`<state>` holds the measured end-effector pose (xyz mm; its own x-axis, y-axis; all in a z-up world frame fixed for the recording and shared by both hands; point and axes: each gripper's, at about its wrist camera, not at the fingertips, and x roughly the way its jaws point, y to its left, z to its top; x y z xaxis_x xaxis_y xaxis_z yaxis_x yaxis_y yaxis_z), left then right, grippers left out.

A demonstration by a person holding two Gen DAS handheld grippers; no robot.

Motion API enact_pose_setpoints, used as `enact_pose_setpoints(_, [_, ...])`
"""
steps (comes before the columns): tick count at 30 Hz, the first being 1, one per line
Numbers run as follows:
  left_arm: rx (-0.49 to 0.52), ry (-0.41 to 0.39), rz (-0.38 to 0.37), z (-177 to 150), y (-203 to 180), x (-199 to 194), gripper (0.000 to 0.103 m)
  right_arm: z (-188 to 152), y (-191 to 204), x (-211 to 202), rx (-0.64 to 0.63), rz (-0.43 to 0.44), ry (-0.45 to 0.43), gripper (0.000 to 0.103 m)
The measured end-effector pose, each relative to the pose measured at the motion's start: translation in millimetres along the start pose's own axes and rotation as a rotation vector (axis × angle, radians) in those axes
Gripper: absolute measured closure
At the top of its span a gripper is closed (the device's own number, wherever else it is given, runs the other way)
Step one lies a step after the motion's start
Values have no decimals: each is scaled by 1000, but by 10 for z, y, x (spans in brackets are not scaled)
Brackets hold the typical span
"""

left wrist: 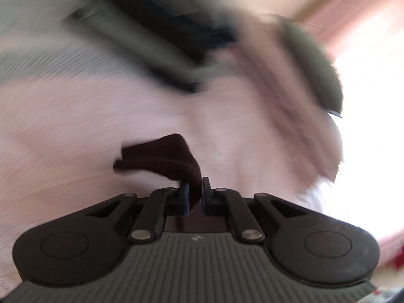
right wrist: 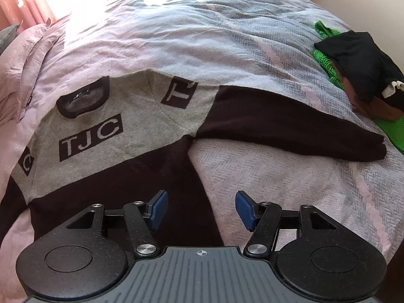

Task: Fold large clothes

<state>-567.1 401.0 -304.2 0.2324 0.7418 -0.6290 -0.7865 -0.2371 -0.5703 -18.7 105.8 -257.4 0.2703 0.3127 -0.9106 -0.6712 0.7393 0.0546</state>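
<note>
A grey and dark brown sweater (right wrist: 106, 139) with "TJC" lettering lies flat on the bed, collar at the upper left. Its right sleeve (right wrist: 290, 126) stretches out to the right. My right gripper (right wrist: 200, 208) hovers open over the sweater's dark lower part, nothing between its blue pads (right wrist: 159, 210). In the heavily blurred left wrist view, my left gripper (left wrist: 195, 192) is shut on a dark brown cuff or edge of the sweater (left wrist: 161, 157), lifted above the pink bedding (left wrist: 75, 126). The rest of the sweater there is a dark smear (left wrist: 164, 38).
The bed cover (right wrist: 277, 189) is pink and grey herringbone. A pile of green, black and brown clothes (right wrist: 358, 70) lies at the right edge. Pink pillows (right wrist: 22, 58) sit at the upper left, beside bright curtains (right wrist: 32, 2).
</note>
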Motion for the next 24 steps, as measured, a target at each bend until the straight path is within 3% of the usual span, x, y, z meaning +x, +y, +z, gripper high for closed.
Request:
enact_pose_setpoints(3, [211, -28, -196, -117, -876, -247, 98, 46, -224, -10, 23, -18, -18, 47])
enact_pose_setpoints(6, [413, -9, -452, -518, -1813, -509, 98, 90, -485, -25, 74, -28, -30, 47])
enact_pose_setpoints(8, [487, 82, -648, -939, -2359, -595, 97, 116, -646, -43, 110, -30, -41, 47])
enact_pose_setpoints(9, [519, 145, -733, -1179, -2581, -607, 92, 125, -724, -51, 126, -30, -46, 47])
enact_pose_setpoints(11, [586, 240, -797, -1667, -2884, -591, 83, 145, -854, -58, 146, -26, -45, 47])
enact_pose_setpoints(13, [677, 358, -787, -2109, -2998, -492, 71, 147, -956, -57, 152, -16, -43, 47])
enact_pose_setpoints(15, [772, 409, -669, -2416, -2869, -358, 73, 129, -1050, -47, 153, -2, -45, 47])
enact_pose_setpoints(17, [822, 459, -536, -2525, -2617, -166, 73, 106, -1115, -15, 158, 32, -52, 47])
enact_pose_setpoints(21, [973, 422, -282, -2373, -2082, 153, 74, 110, -1088, 133, 150, 166, -75, 47])
enact_pose_setpoints(24, [1076, 354, -174, -2274, -1893, 244, 74, 183, -932, 313, 134, 298, -118, 62])
